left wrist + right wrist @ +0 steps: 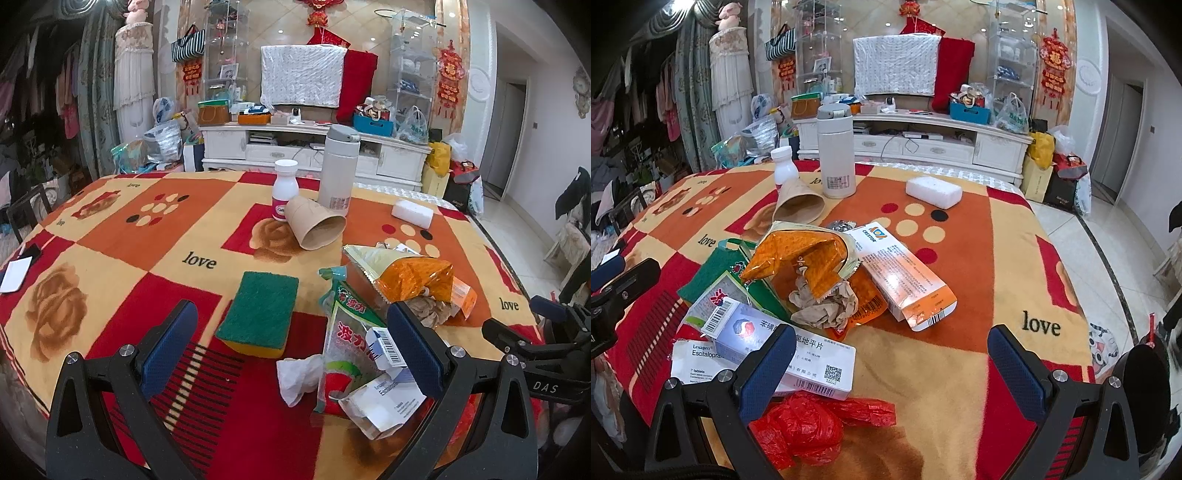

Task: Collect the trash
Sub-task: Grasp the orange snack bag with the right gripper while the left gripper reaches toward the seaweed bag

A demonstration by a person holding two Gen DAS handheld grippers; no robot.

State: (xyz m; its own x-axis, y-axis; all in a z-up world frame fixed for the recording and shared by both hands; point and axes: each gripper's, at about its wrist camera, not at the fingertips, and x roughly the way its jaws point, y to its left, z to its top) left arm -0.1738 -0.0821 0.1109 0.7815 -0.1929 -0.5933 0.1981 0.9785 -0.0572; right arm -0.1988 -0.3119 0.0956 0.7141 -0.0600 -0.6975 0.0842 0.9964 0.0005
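A heap of trash lies on the blanket-covered table: an orange snack bag (809,258) (413,277) with crumpled brown paper (827,302), a green wrapper (347,332), an orange-and-white medicine box (905,277), white medicine boxes (798,350) (384,398), a white tissue (299,376), a red plastic bag (812,424) and a tipped paper cup (314,225) (799,206). My left gripper (291,354) is open and empty above the heap's left side. My right gripper (892,365) is open and empty above the near edge of the heap.
A green-and-yellow sponge (258,314), a white flask (338,170) (836,151), a white pill bottle (285,188) and a white foam block (932,191) also sit on the table (960,369). A phone and card (16,269) lie at the left edge. A white TV cabinet (317,147) stands behind.
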